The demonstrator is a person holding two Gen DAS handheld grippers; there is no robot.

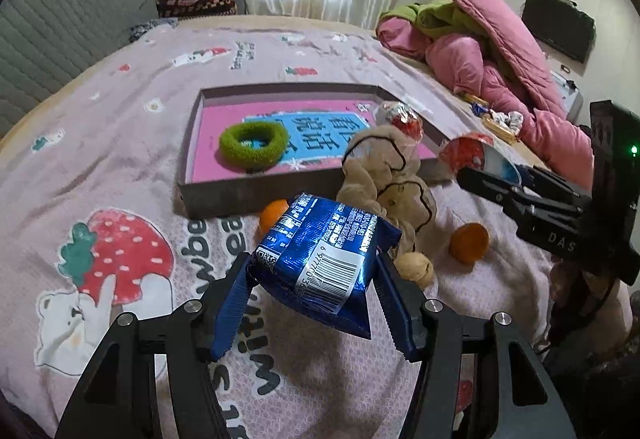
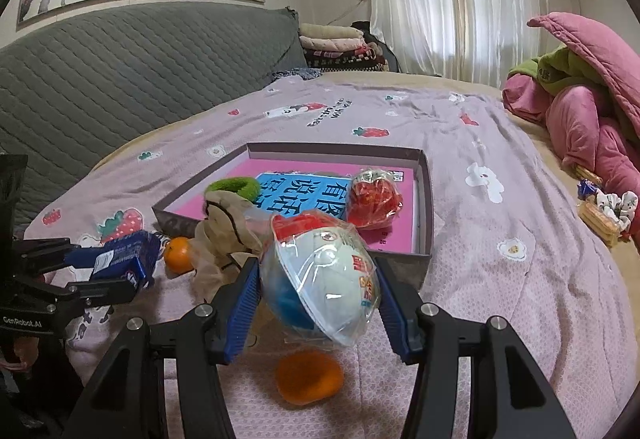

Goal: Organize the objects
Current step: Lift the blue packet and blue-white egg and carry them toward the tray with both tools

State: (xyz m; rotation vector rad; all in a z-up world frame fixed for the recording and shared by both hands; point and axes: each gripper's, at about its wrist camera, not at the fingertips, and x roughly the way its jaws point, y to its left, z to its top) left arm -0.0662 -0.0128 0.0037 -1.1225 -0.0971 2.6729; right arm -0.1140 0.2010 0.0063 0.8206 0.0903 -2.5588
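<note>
Left wrist view: left gripper pinches a crinkly blue foil snack packet; slick foil could slip. Right gripper clamps a plastic-wrapped egg-shaped toy, grey cardboard box at one o'clock.

"GenRobot.AI" on left gripper, "DAS" on right gripper

ring and wrapped ball in box, oranges before it

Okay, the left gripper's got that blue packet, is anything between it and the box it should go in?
Partly. The blue packet is off the bed in the left gripper, and the box lies straight ahead. A beige plush toy leans over the box's near right corner; the near left wall looks clear.
</note>
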